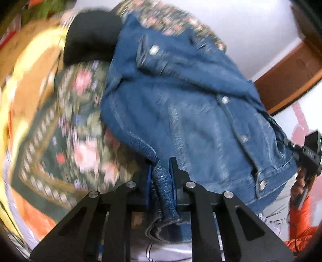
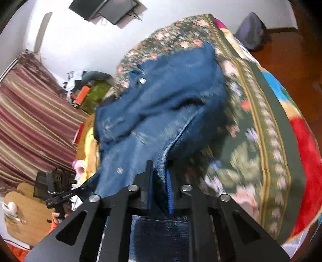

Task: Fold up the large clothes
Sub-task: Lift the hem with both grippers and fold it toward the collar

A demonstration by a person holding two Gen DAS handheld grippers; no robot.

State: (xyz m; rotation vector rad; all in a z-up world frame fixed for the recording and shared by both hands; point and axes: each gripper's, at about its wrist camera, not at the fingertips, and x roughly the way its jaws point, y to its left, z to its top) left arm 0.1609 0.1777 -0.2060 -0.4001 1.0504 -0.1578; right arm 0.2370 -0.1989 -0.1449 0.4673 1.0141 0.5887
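A blue denim jacket [image 1: 181, 96] with metal buttons lies spread over a floral bedspread [image 1: 76, 129]. My left gripper [image 1: 162, 161] is shut on a bunched hem edge of the jacket. The right gripper [image 1: 308, 155] shows at the right edge of the left wrist view, at the jacket's other corner. In the right wrist view my right gripper [image 2: 160, 164] is shut on a fold of the jacket [image 2: 161, 104], which stretches away over the bedspread [image 2: 251, 129]. The left gripper [image 2: 58, 191] shows at the lower left there. Both views are motion-blurred.
A black cushion [image 1: 90, 38] lies past the jacket on the bed. A striped curtain [image 2: 34, 121] hangs at the left, with a cluttered shelf [image 2: 86, 92] behind. A dark bag [image 2: 251, 32] sits on the wooden floor [image 2: 291, 60]. A monitor [image 2: 108, 8] hangs on the white wall.
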